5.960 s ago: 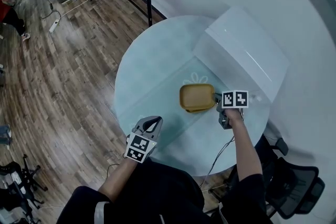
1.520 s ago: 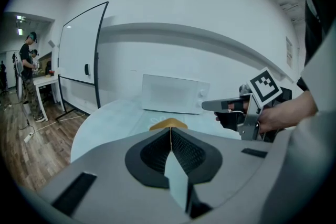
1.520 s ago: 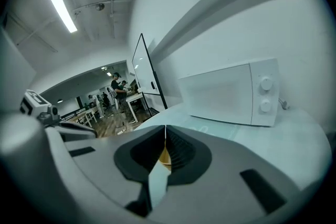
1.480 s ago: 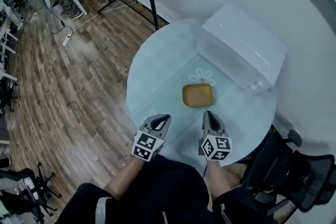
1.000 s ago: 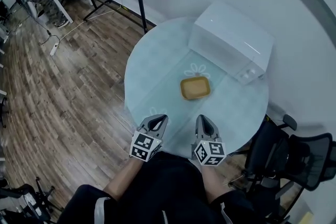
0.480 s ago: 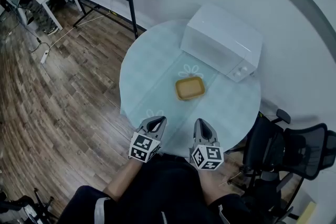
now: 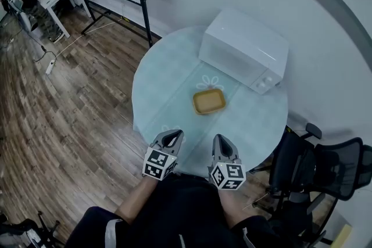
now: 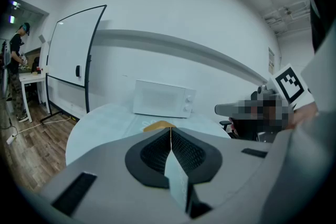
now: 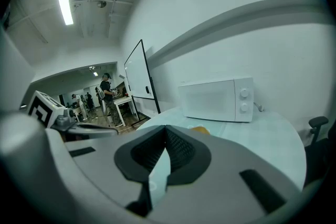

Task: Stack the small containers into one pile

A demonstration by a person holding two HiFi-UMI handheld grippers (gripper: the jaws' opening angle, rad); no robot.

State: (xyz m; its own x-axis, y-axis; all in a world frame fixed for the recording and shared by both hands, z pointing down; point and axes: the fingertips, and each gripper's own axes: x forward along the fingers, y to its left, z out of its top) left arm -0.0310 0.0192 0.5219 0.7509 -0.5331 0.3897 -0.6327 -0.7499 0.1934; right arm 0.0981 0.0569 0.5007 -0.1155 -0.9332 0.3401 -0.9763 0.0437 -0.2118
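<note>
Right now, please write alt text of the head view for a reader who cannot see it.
A yellow container sits near the middle of a round table, in front of a white microwave. The left gripper and right gripper hover shut at its near edge.

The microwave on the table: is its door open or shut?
Shut. In the right gripper view the microwave shows a flat front, flush with the panel that carries its two knobs; nothing swings out.

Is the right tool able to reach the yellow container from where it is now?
Probably yes: the table between the right tool and the yellow container is bare, though its jaws are shut.
</note>
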